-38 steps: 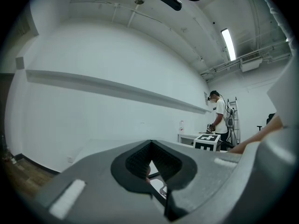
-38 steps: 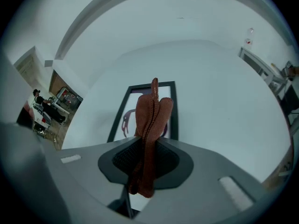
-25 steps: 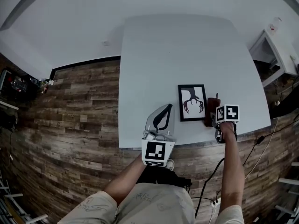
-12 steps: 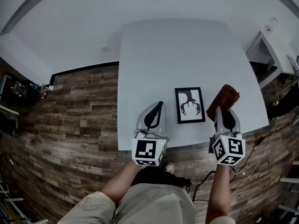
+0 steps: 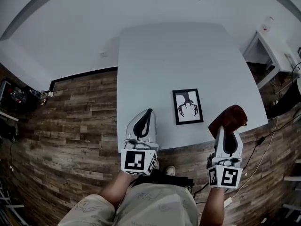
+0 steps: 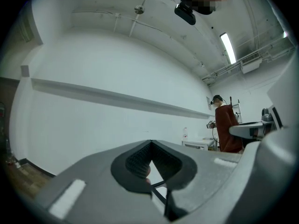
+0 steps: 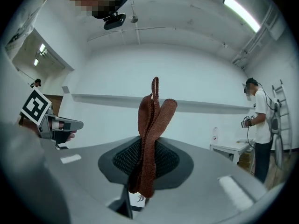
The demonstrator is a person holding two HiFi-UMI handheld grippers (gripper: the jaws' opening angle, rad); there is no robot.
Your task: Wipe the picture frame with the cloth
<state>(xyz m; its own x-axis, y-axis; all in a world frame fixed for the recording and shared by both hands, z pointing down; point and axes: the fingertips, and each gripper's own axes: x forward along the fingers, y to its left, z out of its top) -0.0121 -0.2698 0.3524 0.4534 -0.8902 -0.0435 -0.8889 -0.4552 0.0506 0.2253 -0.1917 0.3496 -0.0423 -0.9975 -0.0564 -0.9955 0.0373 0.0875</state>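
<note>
A black picture frame (image 5: pixel 187 106) with a dark antler print lies flat on the white table (image 5: pixel 178 55), near its front edge. My right gripper (image 5: pixel 227 133) is shut on a folded reddish-brown cloth (image 5: pixel 228 118), held up off the table to the right of the frame. In the right gripper view the cloth (image 7: pixel 150 133) stands upright, pinched between the jaws of the right gripper (image 7: pixel 145 166). My left gripper (image 5: pixel 145 118) hovers over the table's front left, left of the frame. Its jaws meet at the tip in the left gripper view (image 6: pixel 150 143), with nothing between them.
A small white side table (image 5: pixel 275 46) with a bottle stands at the far right. Cables (image 5: pixel 256 154) trail on the wood floor (image 5: pixel 70 126) below the right gripper. A person in a dark red top (image 6: pixel 226 127) stands in the background of the left gripper view.
My right gripper has lifted the cloth off the table beside the frame and drawn back toward me. The left gripper has also pulled back and to the left.
</note>
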